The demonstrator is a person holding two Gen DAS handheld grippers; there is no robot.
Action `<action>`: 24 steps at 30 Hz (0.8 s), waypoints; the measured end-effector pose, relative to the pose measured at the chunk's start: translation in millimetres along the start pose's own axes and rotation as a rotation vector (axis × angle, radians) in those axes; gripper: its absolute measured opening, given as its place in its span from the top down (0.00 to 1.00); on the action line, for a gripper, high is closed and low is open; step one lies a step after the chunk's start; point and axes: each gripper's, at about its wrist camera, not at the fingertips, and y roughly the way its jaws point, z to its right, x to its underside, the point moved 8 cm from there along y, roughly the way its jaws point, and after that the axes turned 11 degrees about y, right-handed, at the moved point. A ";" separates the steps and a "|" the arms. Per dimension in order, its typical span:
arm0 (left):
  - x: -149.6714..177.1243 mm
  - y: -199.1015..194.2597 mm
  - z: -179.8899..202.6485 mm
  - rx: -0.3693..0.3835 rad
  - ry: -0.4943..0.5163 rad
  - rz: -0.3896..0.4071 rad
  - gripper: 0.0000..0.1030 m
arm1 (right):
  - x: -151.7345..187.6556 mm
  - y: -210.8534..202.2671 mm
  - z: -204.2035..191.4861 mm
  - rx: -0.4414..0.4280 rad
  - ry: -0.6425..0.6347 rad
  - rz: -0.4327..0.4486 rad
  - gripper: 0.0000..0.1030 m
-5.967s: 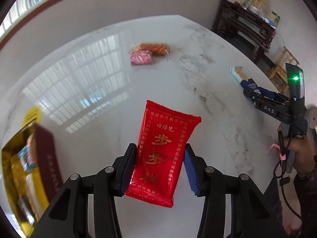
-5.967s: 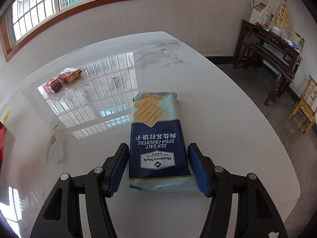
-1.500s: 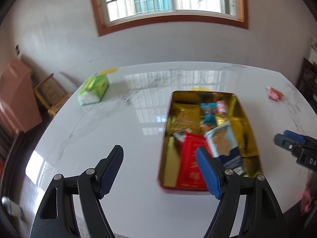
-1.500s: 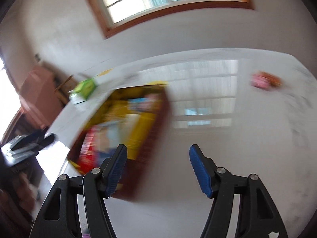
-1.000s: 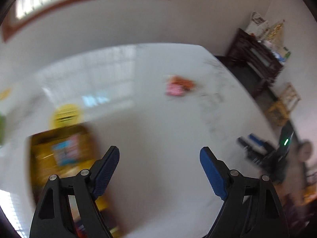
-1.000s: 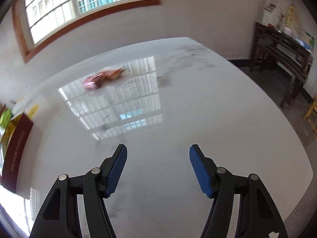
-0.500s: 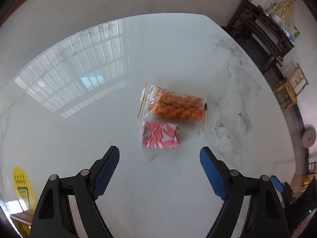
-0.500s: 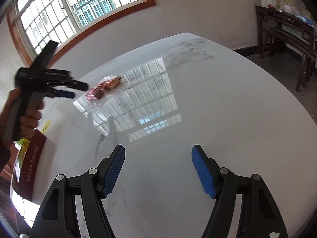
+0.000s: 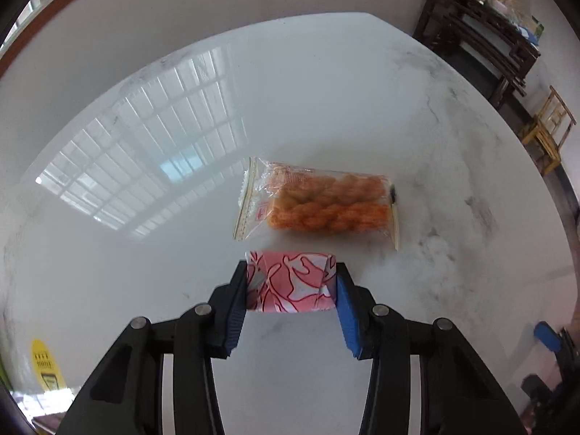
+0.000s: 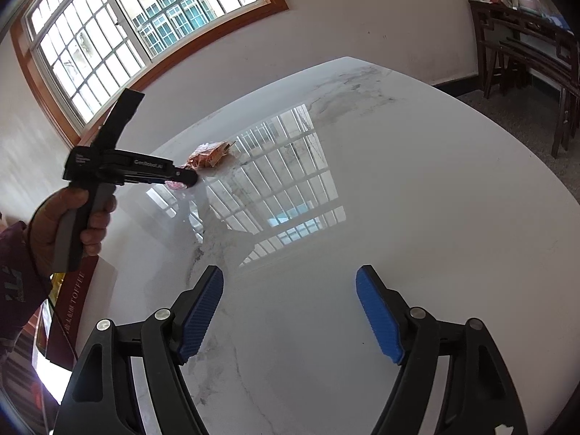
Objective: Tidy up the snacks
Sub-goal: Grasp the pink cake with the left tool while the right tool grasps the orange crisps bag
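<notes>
A pink-and-white patterned snack packet (image 9: pixel 290 284) lies on the white marble table (image 9: pixel 326 108). My left gripper (image 9: pixel 290 269) points steeply down at it, its jaws closing, and both blue pads press on the packet's ends. Just beyond it lies a clear bag of orange twisted snacks (image 9: pixel 322 204). In the right wrist view a hand (image 10: pixel 72 224) holds the left gripper (image 10: pixel 183 181) over the packet (image 10: pixel 173 185) beside the orange bag (image 10: pixel 208 156). My right gripper (image 10: pixel 290 279) hovers above bare table, its jaws opening with nothing between them.
The dark red side of the snack box (image 10: pixel 74 311) shows at the table's left edge. A yellow sticker (image 9: pixel 45 366) is on the table. A dark wooden sideboard (image 9: pixel 478 36) and a small wooden chair (image 9: pixel 547 127) stand beyond the table's far right edge.
My left gripper swung from the box to the two snacks, came down, and its jaws closed around the pink packet. The right gripper's jaws have widened a little.
</notes>
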 end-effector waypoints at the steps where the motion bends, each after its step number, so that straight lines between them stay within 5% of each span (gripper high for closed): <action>1: 4.9 -1.7 0.3 0.002 -0.020 0.007 0.56 | -0.9 1.7 -1.2 -0.009 -0.010 -0.013 0.29; 8: 74.7 -45.8 18.2 0.110 -0.134 0.078 0.56 | -42.0 32.9 -51.9 -0.139 -0.289 -0.094 0.28; 16: 153.6 -107.7 24.9 0.159 -0.215 0.111 0.56 | -98.3 129.3 -130.5 -0.105 -0.675 -0.211 0.28; 24: 191.8 -144.9 10.4 0.130 -0.297 0.139 0.56 | -96.4 197.1 -175.0 -0.079 -0.850 -0.322 0.28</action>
